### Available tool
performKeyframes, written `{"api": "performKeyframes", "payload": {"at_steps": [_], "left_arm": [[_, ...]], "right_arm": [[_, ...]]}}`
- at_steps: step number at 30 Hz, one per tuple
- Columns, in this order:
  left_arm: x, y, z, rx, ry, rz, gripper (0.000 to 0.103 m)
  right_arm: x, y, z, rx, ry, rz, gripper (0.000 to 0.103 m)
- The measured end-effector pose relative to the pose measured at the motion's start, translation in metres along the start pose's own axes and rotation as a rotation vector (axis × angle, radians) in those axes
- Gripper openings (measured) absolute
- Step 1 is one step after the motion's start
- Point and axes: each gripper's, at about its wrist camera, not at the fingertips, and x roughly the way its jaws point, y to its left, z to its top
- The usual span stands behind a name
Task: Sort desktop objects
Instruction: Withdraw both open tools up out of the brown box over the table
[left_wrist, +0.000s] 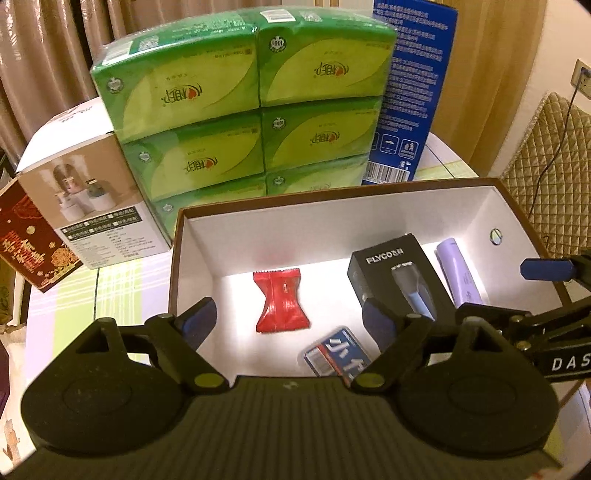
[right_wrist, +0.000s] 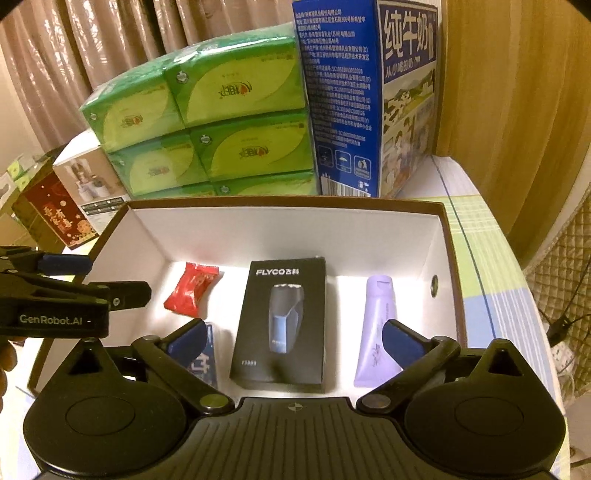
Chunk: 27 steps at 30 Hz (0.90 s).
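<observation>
A white box with a brown rim (left_wrist: 332, 195) (right_wrist: 280, 201) lies open on the table. Inside it rest a red snack packet (left_wrist: 282, 302) (right_wrist: 192, 290), a black FLYCO shaver box (left_wrist: 399, 273) (right_wrist: 280, 321), a lilac tube (left_wrist: 460, 273) (right_wrist: 376, 325) and a small blue-and-white pack (left_wrist: 336, 354) (right_wrist: 205, 360). My left gripper (left_wrist: 290, 315) hangs open over the box's left half, above the red packet, touching nothing. Over the shaver box my right gripper (right_wrist: 293, 336) stands wide open and empty. Each gripper shows at the edge of the other's view.
Behind the box stand stacked green tissue packs (left_wrist: 240, 110) and a tall blue milk carton (left_wrist: 410, 92). A white appliance box (left_wrist: 92, 199) and a dark red box (left_wrist: 26, 243) sit at the left. A quilted chair back (left_wrist: 554, 155) is beyond the table's right edge.
</observation>
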Motion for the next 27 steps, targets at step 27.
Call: {"api": "performKeyframes", "payload": {"at_steps": [27], "left_arm": [[-0.113, -0.028, -0.055, 0.008, -0.088, 0.013, 0.089]], "right_arm": [[-0.106, 0.016, -0.049, 0.014, -0.096, 0.034, 0.101]]}}
